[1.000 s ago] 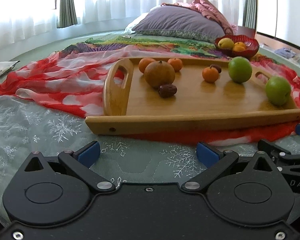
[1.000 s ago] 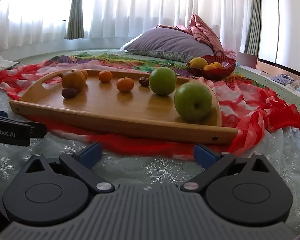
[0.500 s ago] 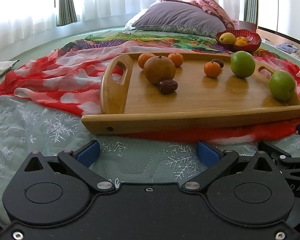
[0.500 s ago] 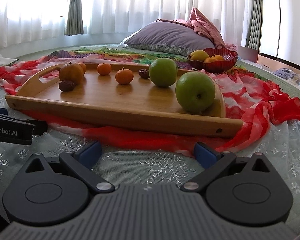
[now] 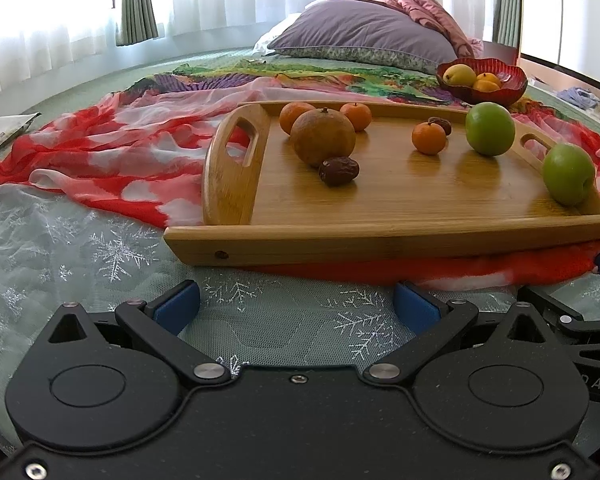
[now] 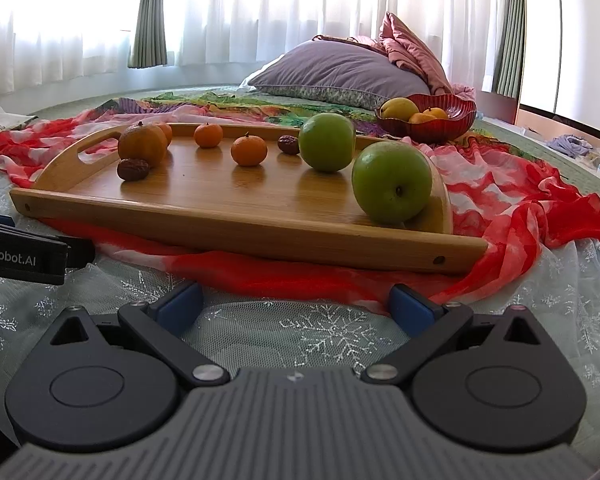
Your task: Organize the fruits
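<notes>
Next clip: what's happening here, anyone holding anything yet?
Nothing is held. The left gripper and right gripper are both open, low over the snowflake cloth, short of the wooden tray. The tray carries two green apples, small oranges, a large brownish fruit and two dates. A red bowl beyond it already holds some fruit.

We see the bed carrying a snowflake net cloth, red scarf, and purple pillow at its far edge.
</notes>
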`<state>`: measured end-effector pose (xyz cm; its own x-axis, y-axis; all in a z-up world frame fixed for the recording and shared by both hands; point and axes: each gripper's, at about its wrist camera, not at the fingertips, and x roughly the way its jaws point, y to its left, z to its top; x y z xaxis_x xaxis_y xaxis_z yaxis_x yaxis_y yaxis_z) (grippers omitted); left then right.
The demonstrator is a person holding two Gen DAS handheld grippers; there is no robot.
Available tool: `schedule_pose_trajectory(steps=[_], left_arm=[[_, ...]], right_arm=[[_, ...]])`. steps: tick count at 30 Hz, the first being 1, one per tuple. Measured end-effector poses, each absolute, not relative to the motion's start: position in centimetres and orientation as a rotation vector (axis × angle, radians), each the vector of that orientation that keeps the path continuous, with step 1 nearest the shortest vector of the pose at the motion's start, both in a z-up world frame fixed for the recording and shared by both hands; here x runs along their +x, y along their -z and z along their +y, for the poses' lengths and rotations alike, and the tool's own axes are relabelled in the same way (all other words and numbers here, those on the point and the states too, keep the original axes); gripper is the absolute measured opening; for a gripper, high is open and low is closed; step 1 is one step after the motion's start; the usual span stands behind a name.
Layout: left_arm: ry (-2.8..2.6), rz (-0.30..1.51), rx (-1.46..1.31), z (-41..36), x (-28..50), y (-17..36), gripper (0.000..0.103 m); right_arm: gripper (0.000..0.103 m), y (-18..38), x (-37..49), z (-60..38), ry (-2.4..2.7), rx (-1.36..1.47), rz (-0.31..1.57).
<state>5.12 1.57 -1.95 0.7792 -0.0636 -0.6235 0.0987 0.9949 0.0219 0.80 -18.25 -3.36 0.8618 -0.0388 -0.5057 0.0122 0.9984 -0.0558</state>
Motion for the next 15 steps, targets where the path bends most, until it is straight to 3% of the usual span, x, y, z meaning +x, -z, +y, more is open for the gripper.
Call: schedule_pose_trajectory(steps=[15], left_arm=[[0.09, 0.675, 0.051, 1.66, 5.18, 1.98, 0.103]], right_arm=[[0.103, 3.36, 0.84, -18.23, 0.026, -0.05, 0.535]])
